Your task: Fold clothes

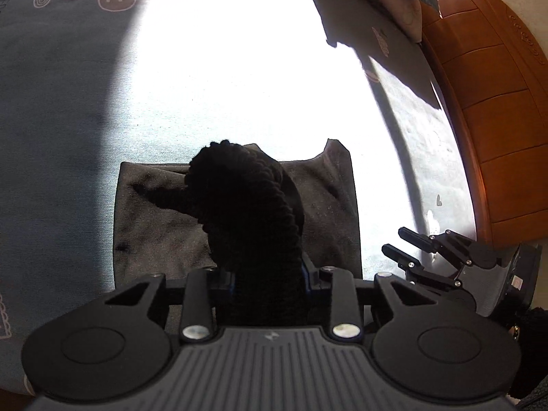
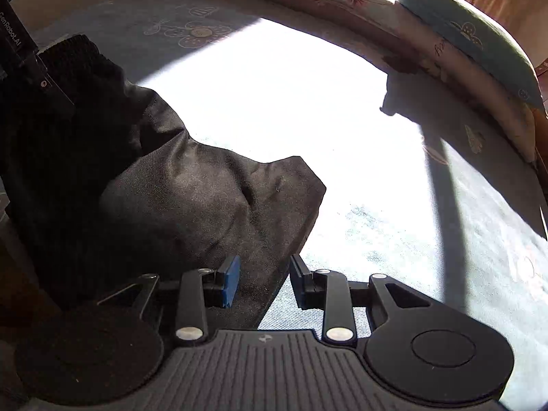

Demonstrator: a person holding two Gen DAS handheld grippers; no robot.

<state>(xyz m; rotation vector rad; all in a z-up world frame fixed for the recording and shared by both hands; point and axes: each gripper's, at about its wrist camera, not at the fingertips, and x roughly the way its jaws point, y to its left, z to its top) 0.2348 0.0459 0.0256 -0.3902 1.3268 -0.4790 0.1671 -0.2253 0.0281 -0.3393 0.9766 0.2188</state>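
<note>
- The right tool [image 2: 262, 282] sits at the bottom centre of the frame, its blue-padded fingers [image 2: 230, 282] spread apart.
- A dark grey garment [image 2: 212, 202] lies folded on the bed [image 2: 394, 239]; its near edge runs into the gap between the fingers, nearer the left pad; contact cannot be told.
- At the left of the frame, a black ribbed knit piece [image 2: 75, 78] rises above the garment.
- The other tool [image 2: 24, 54] shows at the upper left edge.
- A bright sunlit patch covers the sheet in the middle of the frame.
- Pillows [image 2: 472, 44] line the upper right.
</note>
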